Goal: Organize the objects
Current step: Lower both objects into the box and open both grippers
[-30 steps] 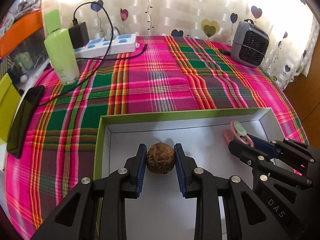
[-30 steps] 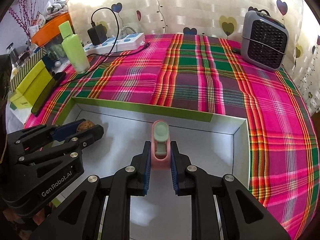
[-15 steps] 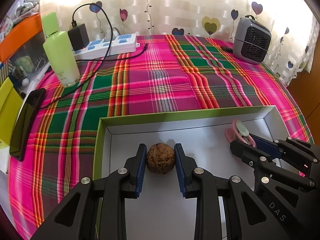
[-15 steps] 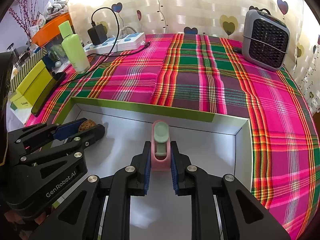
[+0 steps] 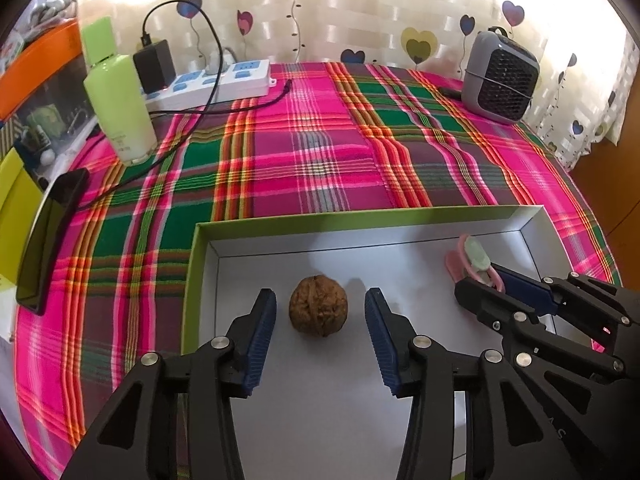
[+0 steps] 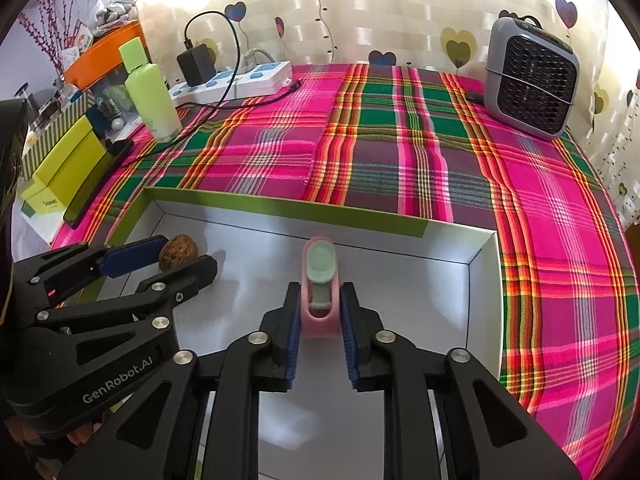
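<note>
A brown walnut (image 5: 318,311) lies on the white floor of a green-rimmed box (image 5: 360,214). My left gripper (image 5: 320,301) straddles it with its jaws opening, and a clear gap shows on both sides of the nut. A pink clip with a pale green lever (image 6: 320,268) lies on the box floor (image 6: 400,280) further right. My right gripper (image 6: 320,294) is around it, jaws opening, pads just off its sides. The right wrist view shows the left gripper (image 6: 188,255) and walnut (image 6: 179,251) at left. In the left wrist view the right gripper (image 5: 480,286) and clip (image 5: 472,258) are at right.
The box sits on a pink and green plaid cloth (image 5: 320,152). A green bottle (image 5: 120,108), a power strip with charger (image 5: 216,84) and a dark phone (image 5: 48,236) stand at left. A grey heater (image 5: 500,76) is at back right. Yellow-green boxes (image 6: 60,168) sit off the left edge.
The left jaws have spread apart and let go of the walnut, which stays on the box floor. The right pads have eased slightly off the pink clip. Neither hand has shifted.
</note>
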### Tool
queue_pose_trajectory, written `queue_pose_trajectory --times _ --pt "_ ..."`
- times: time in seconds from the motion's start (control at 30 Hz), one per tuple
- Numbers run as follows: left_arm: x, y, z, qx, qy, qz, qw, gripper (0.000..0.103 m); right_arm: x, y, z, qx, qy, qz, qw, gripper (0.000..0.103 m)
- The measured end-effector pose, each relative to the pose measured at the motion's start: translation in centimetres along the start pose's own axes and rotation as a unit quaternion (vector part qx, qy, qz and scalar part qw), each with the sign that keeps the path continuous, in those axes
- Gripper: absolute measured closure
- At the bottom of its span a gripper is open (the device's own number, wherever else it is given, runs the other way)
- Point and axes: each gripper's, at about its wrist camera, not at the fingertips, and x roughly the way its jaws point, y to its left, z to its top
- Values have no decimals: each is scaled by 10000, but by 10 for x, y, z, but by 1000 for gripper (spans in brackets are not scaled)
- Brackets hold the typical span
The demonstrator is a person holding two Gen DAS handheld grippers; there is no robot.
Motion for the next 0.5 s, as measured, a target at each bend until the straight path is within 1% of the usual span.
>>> queue_pose_trajectory --times 0.07,0.13,0.2,0.5 --pt "-3 1 -1 5 -17 19 10000 58 -1 1 -2 0 -4 31 10000 73" --pt "-6 1 -2 -3 -41 20 10000 57 -2 1 -3 3 -10 27 10000 64" --pt "-11 2 -2 -1 -87 31 10000 57 -4 1 -4 36 -37 9 10000 58" --pt "-30 9 -13 -89 -203 17 9998 55 -20 -1 -13 142 -134 -15 9998 57"
